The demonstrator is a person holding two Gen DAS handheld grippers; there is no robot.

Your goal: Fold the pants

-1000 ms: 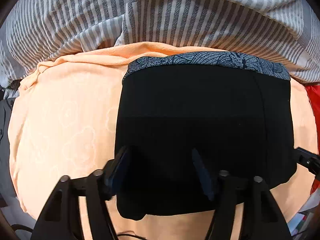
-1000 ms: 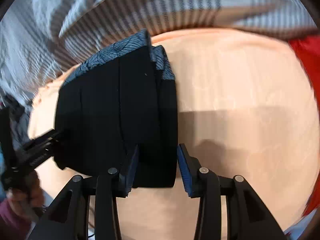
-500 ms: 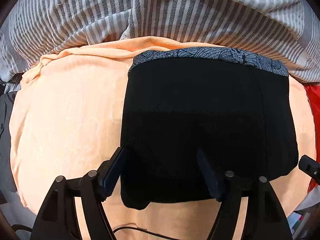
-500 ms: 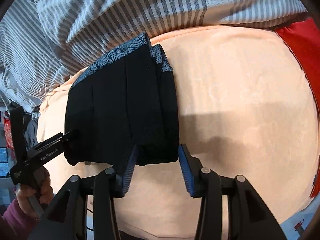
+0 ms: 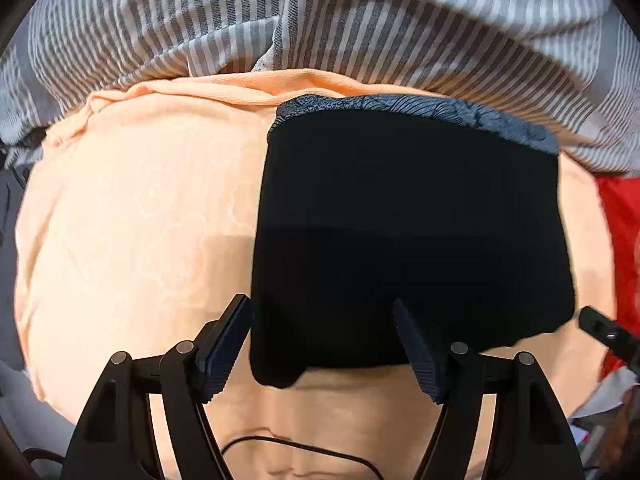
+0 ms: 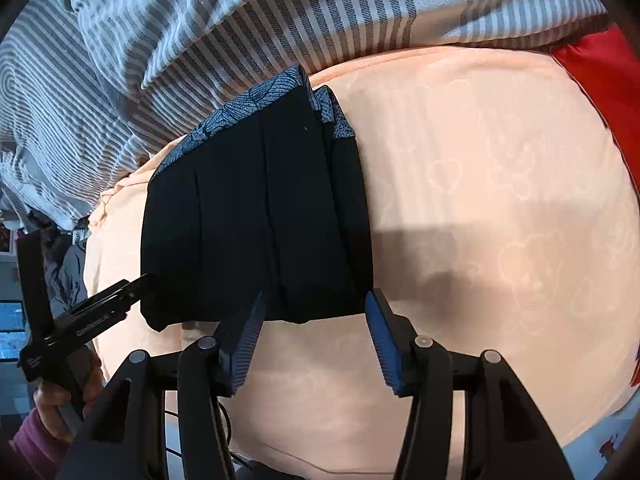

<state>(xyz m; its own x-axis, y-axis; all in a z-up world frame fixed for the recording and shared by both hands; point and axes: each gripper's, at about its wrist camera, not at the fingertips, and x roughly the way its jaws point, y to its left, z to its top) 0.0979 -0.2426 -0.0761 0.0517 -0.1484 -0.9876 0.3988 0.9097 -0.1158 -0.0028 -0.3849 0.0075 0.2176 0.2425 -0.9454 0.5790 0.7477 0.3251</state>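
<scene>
1. Folded black fabric pants [image 5: 408,236] lie flat on the peach embossed blanket [image 5: 132,216]; a compact, roughly rectangular bundle.
2. Blue patterned waistband [image 5: 420,110] faces the grey-and-white striped bedding [image 5: 320,20] at the blanket's far edge; folded end faces both grippers; long axis in the left wrist view runs across, parallel to the waistband.
3. Left gripper [image 5: 322,344] points down over the pants' near edge; jaws wide apart, gripping nothing; fabric lies below the gap.
4. Right gripper [image 6: 314,340] sits at the pants' near right corner; jaws have just been opening, now apart, empty; the pads clear the cloth.
5. Red cloth [image 6: 600,80] at the blanket's right edge.
</scene>
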